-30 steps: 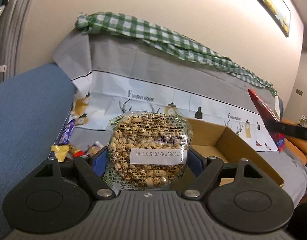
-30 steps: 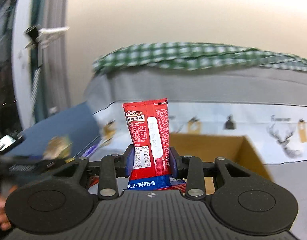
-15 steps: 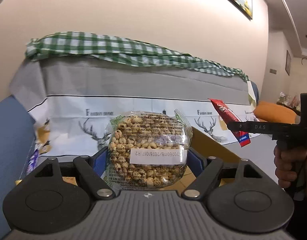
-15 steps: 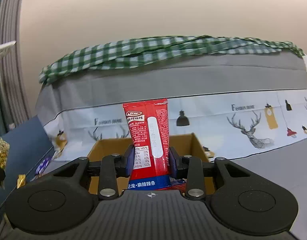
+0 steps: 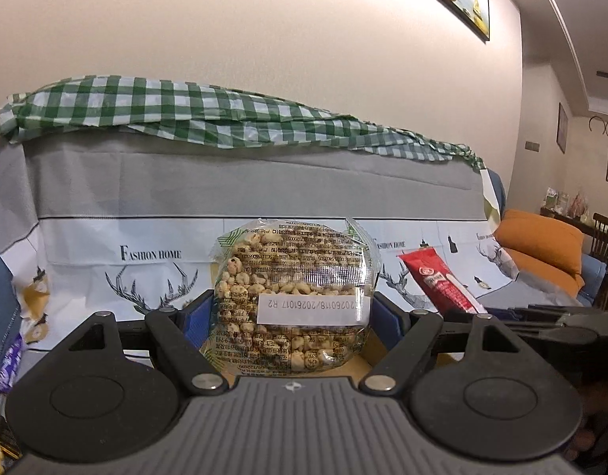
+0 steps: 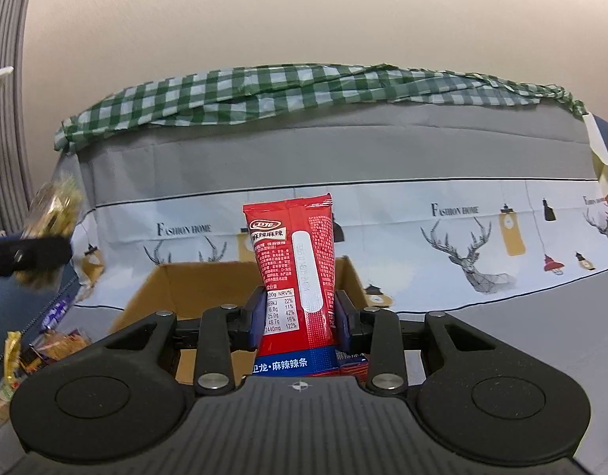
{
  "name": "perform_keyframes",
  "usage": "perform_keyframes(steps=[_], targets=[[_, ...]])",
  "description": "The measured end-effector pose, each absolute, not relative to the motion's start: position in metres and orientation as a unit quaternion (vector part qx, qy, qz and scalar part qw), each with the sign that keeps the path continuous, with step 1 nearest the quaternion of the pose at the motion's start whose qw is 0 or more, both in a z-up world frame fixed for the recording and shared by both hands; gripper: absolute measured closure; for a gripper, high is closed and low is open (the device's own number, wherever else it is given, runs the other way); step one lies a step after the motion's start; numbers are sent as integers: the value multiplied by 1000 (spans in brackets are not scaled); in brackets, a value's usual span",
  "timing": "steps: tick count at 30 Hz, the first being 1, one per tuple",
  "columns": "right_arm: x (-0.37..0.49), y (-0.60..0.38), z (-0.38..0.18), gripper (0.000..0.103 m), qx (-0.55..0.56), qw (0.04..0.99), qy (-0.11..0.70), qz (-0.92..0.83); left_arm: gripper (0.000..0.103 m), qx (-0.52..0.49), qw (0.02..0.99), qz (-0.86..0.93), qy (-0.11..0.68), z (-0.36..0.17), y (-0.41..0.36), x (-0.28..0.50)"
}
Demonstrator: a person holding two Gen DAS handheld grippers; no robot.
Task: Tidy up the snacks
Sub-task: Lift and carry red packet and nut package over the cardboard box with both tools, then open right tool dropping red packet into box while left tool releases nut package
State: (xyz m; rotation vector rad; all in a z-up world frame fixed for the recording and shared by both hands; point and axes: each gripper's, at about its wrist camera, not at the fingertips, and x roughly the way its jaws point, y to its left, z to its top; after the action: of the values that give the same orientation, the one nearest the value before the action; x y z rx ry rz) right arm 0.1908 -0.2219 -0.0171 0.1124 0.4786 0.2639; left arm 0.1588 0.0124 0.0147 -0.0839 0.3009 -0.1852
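Two grippers, both loaded. Your right gripper (image 6: 298,316) has its jaws clamped on the red snack stick (image 6: 294,273), gripped low, with the long axis standing upright out of the jaws and the blue-banded end down toward the camera. Your left gripper (image 5: 292,310) is clamped across the puffed-grain bag (image 5: 292,297) — a wide, round pack held flat-on, label facing you.

Out from the jaws: the cardboard box (image 6: 153,289) sits directly ahead of and below the right gripper, with its open top showing on both sides of the stick. From the left wrist view only a sliver of brown shows under the bag, so the box is mostly hidden there; I judge the left gripper is also near its edge, but can't tell how far over.

Key relation — the right gripper looks better centred over the opening, so it's the one to drop first. The stick's long axis is vertical and the box is shallow-looking; tip it forward so it lands flat, not on end.

Loose snacks (image 6: 46,344) lie on the sofa cover (image 6: 482,340) left of the box — still to sort.

The grippers are close side by side; the stick (image 5: 438,281) shows just right of the bag in the left view — mind a clash.
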Motion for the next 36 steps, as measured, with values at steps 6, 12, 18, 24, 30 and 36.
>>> perform_keyframes(steps=[6, 12, 18, 24, 30, 36], targets=[[195, -222, -22, 67, 35, 963, 241, 118, 19, -45, 979, -93, 175, -5, 4, 170], [201, -218, -24, 67, 37, 963, 246, 104, 19, -52, 976, -93, 193, -15, -5, 185], [206, -206, -27, 67, 27, 962, 253, 104, 19, -51, 974, -95, 201, -18, -14, 190], [209, -201, -28, 67, 20, 961, 255, 104, 19, -59, 972, -91, 208, -19, -15, 193], [210, -201, -28, 67, 18, 961, 257, 101, 18, -59, 971, -90, 213, -20, -13, 195], [209, -200, -28, 67, 17, 961, 257, 97, 18, -59, 971, -88, 214, -20, -13, 196]])
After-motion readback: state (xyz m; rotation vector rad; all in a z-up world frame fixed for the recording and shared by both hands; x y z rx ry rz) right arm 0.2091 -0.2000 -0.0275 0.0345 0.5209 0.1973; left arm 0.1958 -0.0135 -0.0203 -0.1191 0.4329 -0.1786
